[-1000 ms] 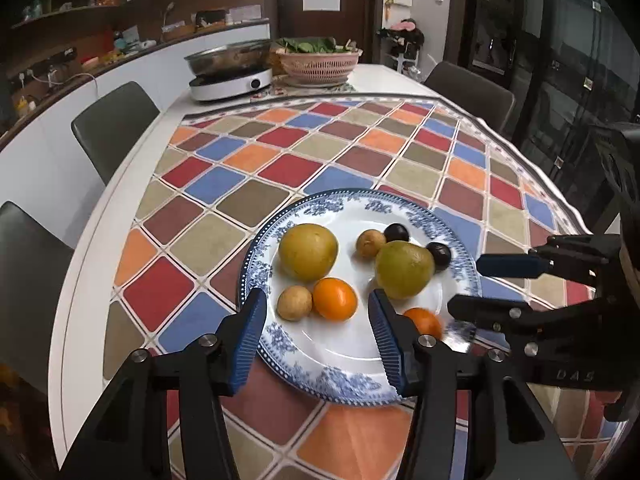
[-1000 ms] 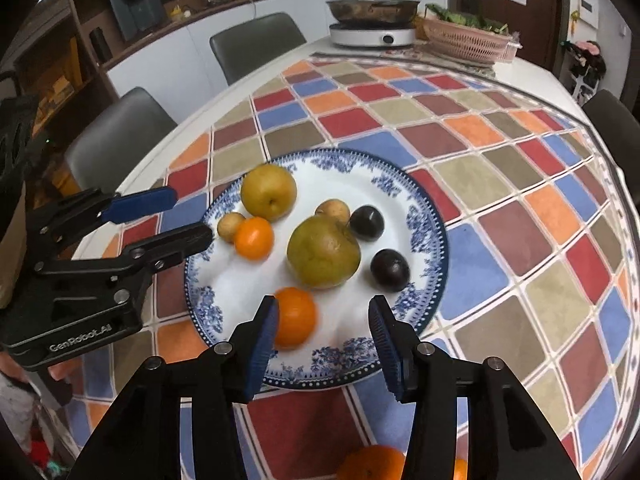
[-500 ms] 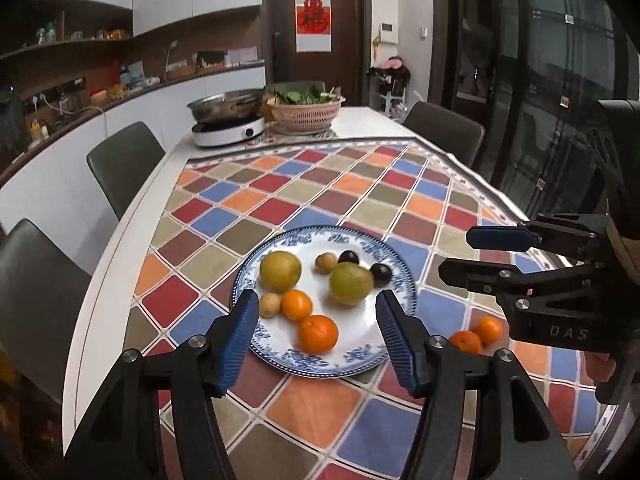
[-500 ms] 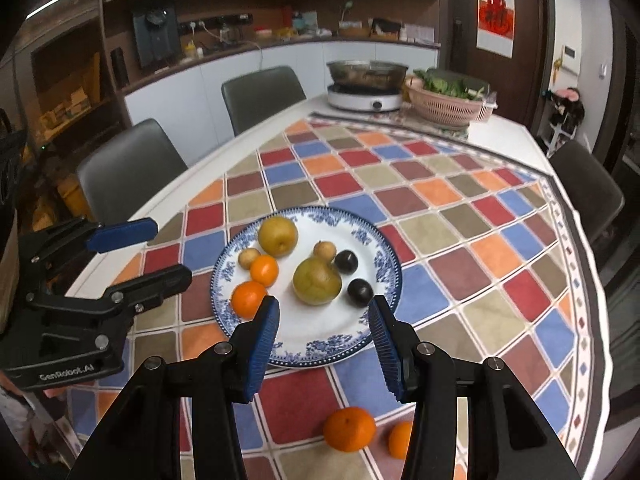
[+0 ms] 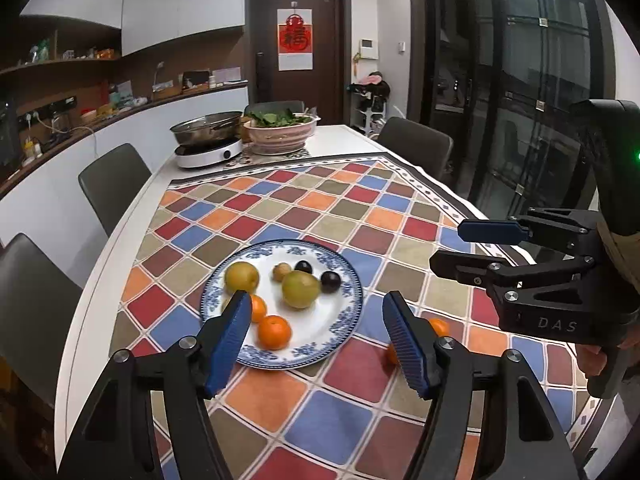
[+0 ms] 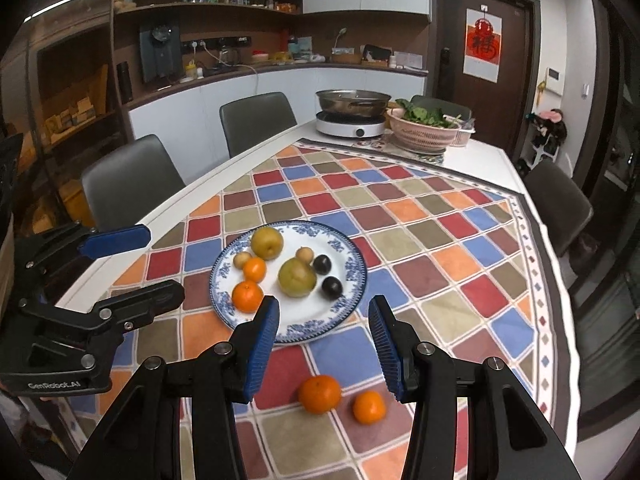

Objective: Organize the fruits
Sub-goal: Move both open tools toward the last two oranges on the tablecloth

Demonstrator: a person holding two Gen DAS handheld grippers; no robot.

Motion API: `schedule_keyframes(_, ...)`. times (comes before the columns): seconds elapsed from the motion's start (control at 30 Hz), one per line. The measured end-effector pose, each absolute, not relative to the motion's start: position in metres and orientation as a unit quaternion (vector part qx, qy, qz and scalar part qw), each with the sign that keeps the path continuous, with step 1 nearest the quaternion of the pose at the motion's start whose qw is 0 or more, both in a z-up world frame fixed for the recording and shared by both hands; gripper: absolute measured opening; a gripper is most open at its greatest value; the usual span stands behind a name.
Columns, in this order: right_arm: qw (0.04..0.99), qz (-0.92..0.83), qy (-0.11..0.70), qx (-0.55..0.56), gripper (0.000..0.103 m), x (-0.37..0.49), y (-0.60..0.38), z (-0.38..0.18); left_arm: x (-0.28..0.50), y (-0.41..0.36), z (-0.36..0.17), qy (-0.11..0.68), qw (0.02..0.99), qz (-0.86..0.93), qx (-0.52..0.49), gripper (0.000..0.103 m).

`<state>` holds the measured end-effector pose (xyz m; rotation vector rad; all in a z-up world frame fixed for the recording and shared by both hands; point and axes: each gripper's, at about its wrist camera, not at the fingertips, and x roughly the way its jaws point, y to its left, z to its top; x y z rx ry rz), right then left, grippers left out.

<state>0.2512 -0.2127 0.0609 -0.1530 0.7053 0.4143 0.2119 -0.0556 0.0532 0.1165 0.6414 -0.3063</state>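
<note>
A blue-patterned white plate (image 5: 344,280) (image 6: 352,268) on the checkered tablecloth holds a yellow pear (image 5: 241,276) (image 6: 267,242), a green pear (image 5: 300,289) (image 6: 297,278), two oranges (image 5: 274,332) (image 6: 247,296), two dark plums (image 5: 331,281) (image 6: 332,287) and small brown fruits (image 6: 242,259). Two more oranges (image 6: 319,393) (image 6: 369,407) lie on the cloth near the plate's front; they show partly in the left wrist view (image 5: 439,326). My left gripper (image 5: 316,340) (image 6: 132,268) is open and empty, above the table before the plate. My right gripper (image 6: 324,344) (image 5: 460,248) is open and empty, above the loose oranges.
A hotpot pan on a white cooker (image 5: 208,144) (image 6: 352,120) and a pink basket of greens (image 5: 280,132) (image 6: 424,128) stand at the table's far end. Grey chairs (image 5: 114,184) (image 6: 558,208) line both sides. The table edge (image 5: 100,264) runs close to the plate's left.
Both grippers have pulled back and up from the plate, so it looks smaller and farther. An orange now lies on the plate's front, and two loose oranges on the cloth came into view.
</note>
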Motion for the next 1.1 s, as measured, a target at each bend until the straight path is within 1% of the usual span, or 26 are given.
schedule_keyframes(0.2, 0.918, 0.193, 0.338, -0.077, 0.047, 0.236, -0.230, 0.059, 0.205, -0.075, 0.047, 0.308, 0.934, -0.170, 0.069, 0.067)
schedule_keyframes(0.47, 0.914, 0.184, 0.352, -0.082, 0.047, 0.223, -0.253, 0.037, 0.199, -0.106, 0.030, 0.302, 0.923, -0.211, 0.107, 0.067)
schedule_keyframes(1.1, 0.882, 0.206, 0.409, -0.112, 0.047, 0.233, -0.263, -0.034, 0.224, -0.135, -0.042, 0.359, 0.880, -0.273, 0.147, 0.067)
